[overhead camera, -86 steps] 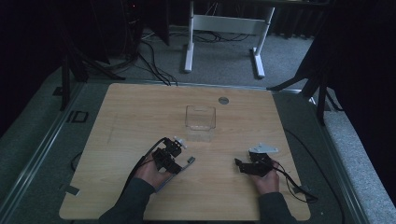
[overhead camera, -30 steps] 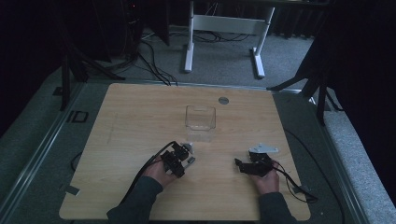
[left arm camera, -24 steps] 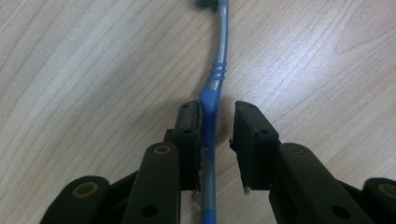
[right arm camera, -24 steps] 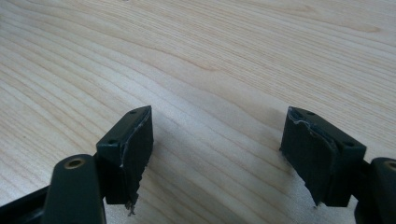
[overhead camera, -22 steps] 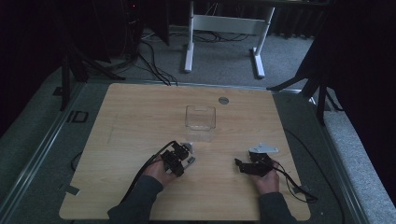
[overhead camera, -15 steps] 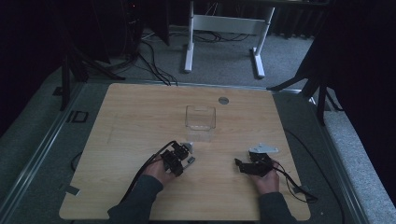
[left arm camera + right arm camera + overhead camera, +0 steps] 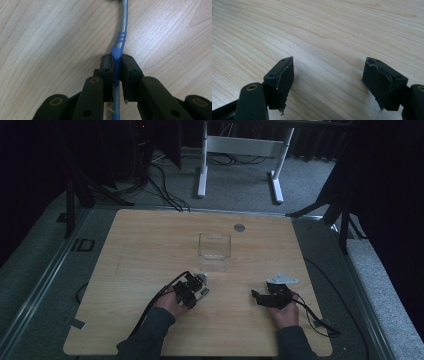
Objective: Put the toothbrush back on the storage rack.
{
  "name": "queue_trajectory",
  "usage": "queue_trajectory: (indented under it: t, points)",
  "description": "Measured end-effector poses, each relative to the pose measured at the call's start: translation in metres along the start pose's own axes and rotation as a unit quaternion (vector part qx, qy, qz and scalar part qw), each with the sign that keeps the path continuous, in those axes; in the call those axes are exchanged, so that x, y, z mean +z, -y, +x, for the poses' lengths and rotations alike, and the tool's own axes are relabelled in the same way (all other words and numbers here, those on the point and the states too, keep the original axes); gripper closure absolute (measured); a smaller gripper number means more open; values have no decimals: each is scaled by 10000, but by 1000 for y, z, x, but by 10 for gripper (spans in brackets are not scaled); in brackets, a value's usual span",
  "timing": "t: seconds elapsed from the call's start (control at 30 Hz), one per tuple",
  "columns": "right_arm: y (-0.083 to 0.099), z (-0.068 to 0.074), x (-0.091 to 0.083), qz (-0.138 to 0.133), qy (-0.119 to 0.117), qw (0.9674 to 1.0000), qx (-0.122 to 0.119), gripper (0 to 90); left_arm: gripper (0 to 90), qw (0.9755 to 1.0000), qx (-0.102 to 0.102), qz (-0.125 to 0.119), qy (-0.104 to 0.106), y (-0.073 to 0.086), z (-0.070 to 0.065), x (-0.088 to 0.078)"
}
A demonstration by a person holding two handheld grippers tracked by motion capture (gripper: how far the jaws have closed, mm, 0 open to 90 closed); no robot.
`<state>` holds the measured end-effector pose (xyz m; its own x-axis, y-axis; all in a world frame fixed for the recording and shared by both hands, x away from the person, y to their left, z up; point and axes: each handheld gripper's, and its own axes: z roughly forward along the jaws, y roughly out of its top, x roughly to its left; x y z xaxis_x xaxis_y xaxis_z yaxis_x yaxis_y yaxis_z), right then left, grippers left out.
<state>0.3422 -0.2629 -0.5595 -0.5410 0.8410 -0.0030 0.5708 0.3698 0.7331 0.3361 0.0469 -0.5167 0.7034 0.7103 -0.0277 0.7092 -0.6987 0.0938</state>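
High view: a clear box (image 7: 215, 246) is sitting on the table (image 7: 150, 240) beyond its middle, and nothing is showing inside it. The left gripper (image 7: 196, 290) is resting near the front edge, left of centre, nearer than the box. Since the earliest frame it is lying closer to the centre of the table, and the pale strip that lay just right of it is now at its tip. The right gripper (image 7: 260, 298) is lying well apart to the right and is keeping the same spot as before.

Left gripper view: the jaws have just been closing and are now pinching a blue pen (image 7: 119, 47). Its grey far end is running away over the wood; whether it is touching the table I cannot tell.

Right gripper view: the jaws of the right gripper (image 7: 328, 82) are standing spread, with bare wood between them.
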Motion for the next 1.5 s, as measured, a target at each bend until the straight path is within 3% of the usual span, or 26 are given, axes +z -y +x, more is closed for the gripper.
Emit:
queue_trajectory:
  t: [0.43,1.5]
  points:
    - [0,0,0,0,0,10000,0,250,816,10000,82,0,-13,1,-1,0]
    - [0,0,0,-1,-2,10000,-3,250,817,9987,-111,-495,-99,8,7,-25]
